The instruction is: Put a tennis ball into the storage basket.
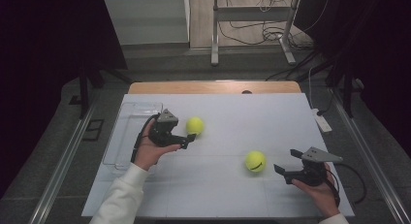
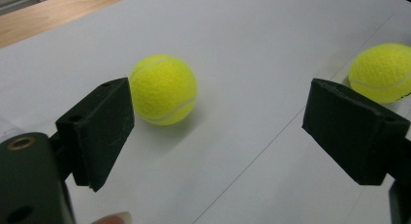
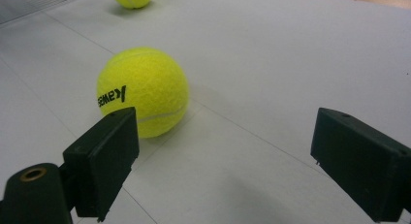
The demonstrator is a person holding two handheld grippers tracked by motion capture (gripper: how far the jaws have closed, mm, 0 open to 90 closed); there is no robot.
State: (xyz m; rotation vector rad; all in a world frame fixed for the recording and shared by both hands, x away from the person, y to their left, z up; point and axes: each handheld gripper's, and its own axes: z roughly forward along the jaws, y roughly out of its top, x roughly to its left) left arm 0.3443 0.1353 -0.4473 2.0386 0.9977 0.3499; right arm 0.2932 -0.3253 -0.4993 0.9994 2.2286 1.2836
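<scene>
Two tennis balls lie on the white table sheet (image 1: 228, 112), well apart. The left gripper (image 1: 190, 138), jaws spread wide and holding nothing, sits just beside the far tennis ball (image 1: 195, 125) (its tips almost at the felt). The right gripper (image 1: 287, 167), equally wide and empty, is near the printed tennis ball (image 1: 255, 161), to its right.
</scene>
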